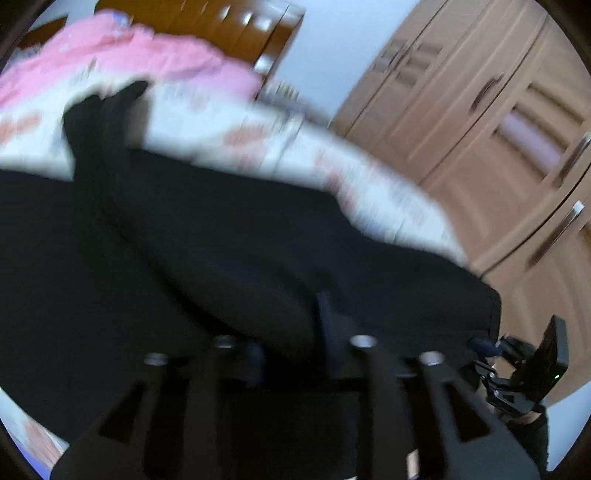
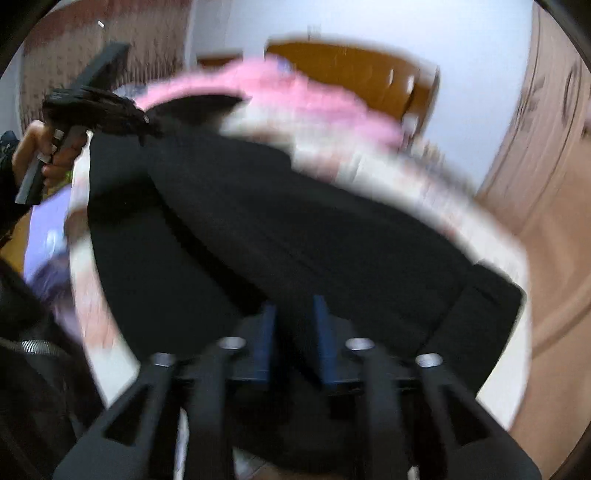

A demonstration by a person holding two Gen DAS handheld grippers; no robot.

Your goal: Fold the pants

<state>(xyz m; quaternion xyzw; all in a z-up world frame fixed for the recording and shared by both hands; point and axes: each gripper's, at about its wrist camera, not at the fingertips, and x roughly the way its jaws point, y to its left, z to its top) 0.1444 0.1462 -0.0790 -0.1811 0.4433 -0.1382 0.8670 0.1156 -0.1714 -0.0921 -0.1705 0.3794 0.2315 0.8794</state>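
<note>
Black pants (image 1: 221,240) lie spread over a bed and fill most of the blurred left wrist view. My left gripper (image 1: 290,332) hovers low over them, fingers apart, a bulge of black cloth between them. The right gripper (image 1: 484,345) shows at the pants' right edge. In the right wrist view the pants (image 2: 277,221) run away from me with one leg lying across the other. My right gripper (image 2: 293,317) has its blue pads (image 2: 267,332) apart with dark cloth in the gap. The left gripper (image 2: 147,125), held by a hand (image 2: 48,155), touches the pants' far left edge.
The bed has a white sheet with red patterns (image 1: 240,133) and a pink blanket (image 1: 147,62) heaped at the far end by a brown headboard (image 1: 229,22). Wooden wardrobe doors (image 1: 480,129) stand to the right. Wooden floor (image 2: 546,295) lies right of the bed.
</note>
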